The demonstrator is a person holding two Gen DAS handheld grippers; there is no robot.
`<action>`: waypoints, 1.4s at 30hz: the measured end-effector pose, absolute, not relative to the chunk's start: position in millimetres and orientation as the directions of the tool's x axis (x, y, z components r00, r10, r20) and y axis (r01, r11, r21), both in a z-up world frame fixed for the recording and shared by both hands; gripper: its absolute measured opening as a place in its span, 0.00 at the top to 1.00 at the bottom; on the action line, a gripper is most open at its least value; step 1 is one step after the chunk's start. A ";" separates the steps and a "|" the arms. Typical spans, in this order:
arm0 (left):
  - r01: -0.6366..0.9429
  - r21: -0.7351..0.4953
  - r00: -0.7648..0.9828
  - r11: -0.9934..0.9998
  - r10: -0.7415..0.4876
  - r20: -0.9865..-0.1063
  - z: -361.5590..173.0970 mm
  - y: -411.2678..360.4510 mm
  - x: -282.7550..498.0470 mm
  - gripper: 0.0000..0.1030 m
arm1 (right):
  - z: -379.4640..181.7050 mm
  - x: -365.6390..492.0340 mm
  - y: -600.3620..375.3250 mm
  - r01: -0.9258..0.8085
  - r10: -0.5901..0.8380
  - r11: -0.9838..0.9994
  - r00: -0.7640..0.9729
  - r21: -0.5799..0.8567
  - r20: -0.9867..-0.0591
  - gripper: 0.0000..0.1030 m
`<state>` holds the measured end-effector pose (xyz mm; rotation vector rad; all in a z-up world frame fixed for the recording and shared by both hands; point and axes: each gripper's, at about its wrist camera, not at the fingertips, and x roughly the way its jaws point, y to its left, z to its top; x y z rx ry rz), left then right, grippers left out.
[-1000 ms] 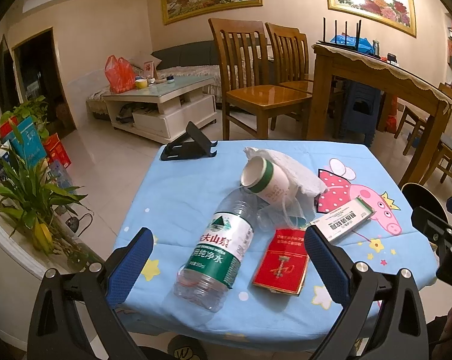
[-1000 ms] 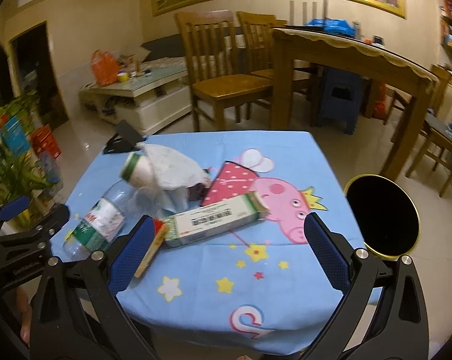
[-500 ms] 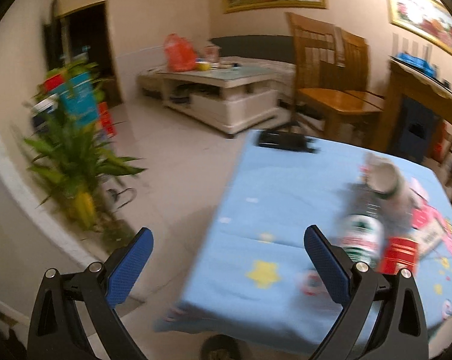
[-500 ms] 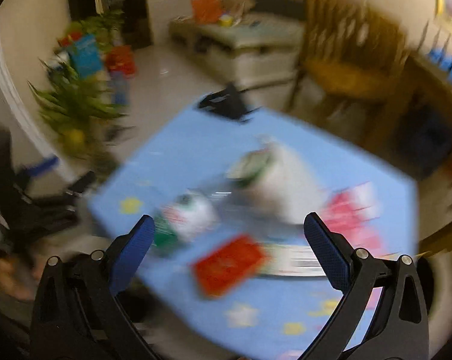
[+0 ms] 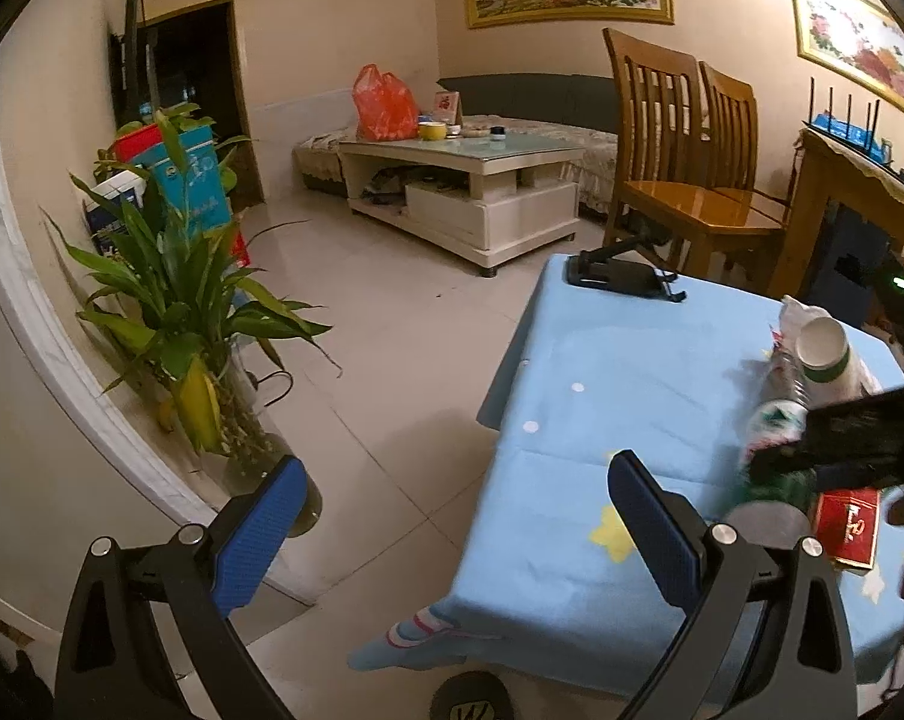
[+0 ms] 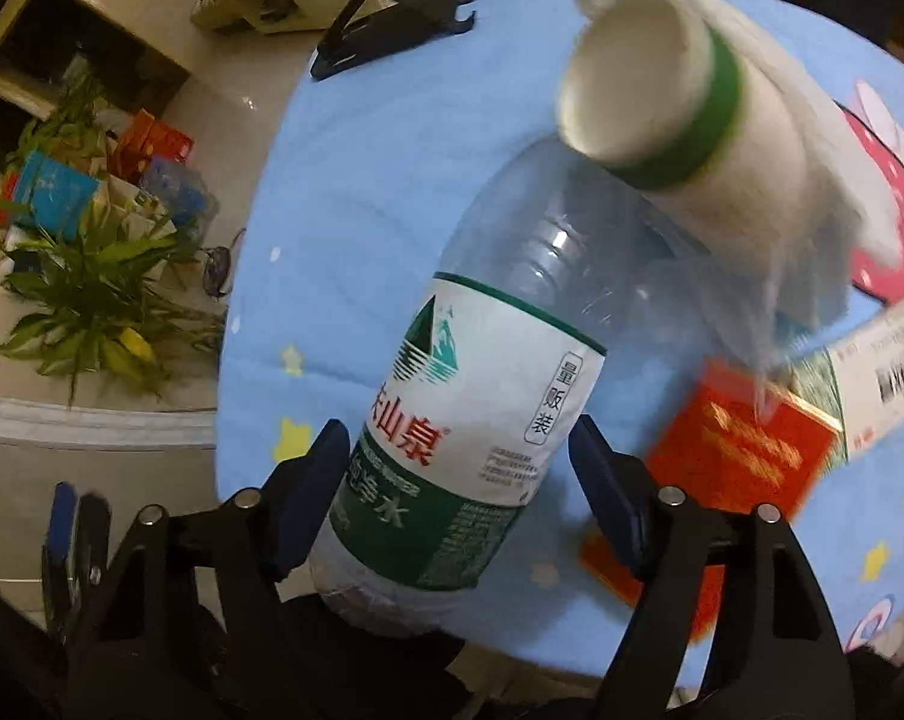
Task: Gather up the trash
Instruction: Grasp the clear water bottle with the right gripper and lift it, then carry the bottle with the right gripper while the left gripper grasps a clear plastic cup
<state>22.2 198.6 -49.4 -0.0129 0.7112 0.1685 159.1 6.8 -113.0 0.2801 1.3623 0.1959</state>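
Blue-clothed surface (image 5: 620, 372) in living room carries trash. Plastic bottle (image 6: 476, 408) lies on its side near front edge, neck under paper cup (image 6: 662, 102) and tissue (image 6: 812, 192); red packet (image 6: 746, 450) just beside. Right hand-held gripper (image 6: 458, 492) closing, bottle between pads, contact not confirmed. Left hand-held gripper (image 5: 452, 534) wide, nothing between fingers, at surface's left edge over floor.

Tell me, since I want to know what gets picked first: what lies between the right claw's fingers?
The lying water bottle, its labelled lower half between the closing fingers of the right claw. The right wrist view shows it.
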 end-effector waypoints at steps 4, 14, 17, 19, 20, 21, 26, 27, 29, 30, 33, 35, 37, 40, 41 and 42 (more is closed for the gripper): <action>-0.142 0.057 0.745 0.988 0.144 -0.651 -51.0 192.8 20.5 0.05 | -134.3 172.8 8.7 0.046 0.354 0.932 0.097 0.359 -0.930 0.27; -0.123 0.092 0.741 0.988 0.153 -0.653 -48.7 177.1 25.1 0.05 | -92.7 153.8 9.4 -0.125 0.496 0.868 0.194 0.480 -0.847 0.38; -0.090 0.102 0.751 0.991 0.134 -0.647 -47.3 162.9 26.4 0.05 | -74.9 145.3 -27.6 -0.123 0.569 0.822 0.238 0.557 -0.787 0.38; -0.052 0.088 0.753 0.995 0.097 -0.651 -48.3 152.6 32.9 0.05 | -65.0 138.4 -53.5 -0.118 0.608 0.790 0.277 0.601 -0.744 0.38; -0.031 0.068 0.749 0.997 0.068 -0.659 -50.6 148.8 38.1 0.05 | -57.9 134.2 -73.1 -0.118 0.631 0.769 0.302 0.629 -0.715 0.38; -0.012 0.050 0.733 0.999 0.043 -0.679 -55.3 143.9 47.1 0.05 | -51.9 130.1 -90.6 -0.114 0.645 0.752 0.327 0.649 -0.690 0.38; 0.083 0.021 0.679 0.996 -0.041 -0.733 -64.4 104.0 73.6 0.05 | -23.9 102.4 -201.2 -0.076 0.636 0.699 0.519 0.711 -0.570 0.38; 0.127 0.019 0.679 0.992 -0.073 -0.731 -61.6 86.8 77.1 0.05 | -21.7 97.4 -230.3 -0.050 0.603 0.703 0.573 0.710 -0.556 0.38; 0.194 0.009 0.667 0.981 -0.125 -0.735 -59.2 61.2 82.8 0.05 | -24.3 90.2 -275.4 0.002 0.551 0.701 0.633 0.713 -0.543 0.38; 0.231 -0.002 0.653 0.973 -0.157 -0.740 -58.6 44.9 86.3 0.05 | -26.3 86.7 -292.5 0.020 0.534 0.699 0.652 0.715 -0.539 0.38; 0.314 -0.012 0.627 0.949 -0.217 -0.748 -61.2 5.6 82.6 0.05 | -36.1 73.0 -342.2 0.067 0.489 0.684 0.697 0.726 -0.524 0.38; 0.362 -0.026 0.603 0.932 -0.256 -0.755 -66.6 -8.9 74.9 0.05 | -46.4 68.6 -361.3 0.084 0.470 0.679 0.713 0.729 -0.520 0.38; 0.426 -0.022 0.576 0.904 -0.290 -0.764 -78.3 -25.1 59.8 0.05 | -53.8 68.4 -374.2 0.088 0.465 0.677 0.719 0.731 -0.517 0.38; 0.481 0.025 0.550 0.876 -0.280 -0.787 -98.5 -39.3 54.8 0.05 | -68.0 66.4 -389.7 0.085 0.474 0.662 0.721 0.744 -0.505 0.38; 0.500 0.000 0.524 0.866 -0.303 -0.796 -103.1 -38.0 58.7 0.05 | -73.8 69.3 -393.5 0.083 0.483 0.652 0.722 0.754 -0.496 0.38; 0.523 -0.039 0.496 0.852 -0.341 -0.799 -105.8 -37.3 61.2 0.05 | -79.5 69.1 -393.8 0.083 0.488 0.644 0.721 0.761 -0.492 0.38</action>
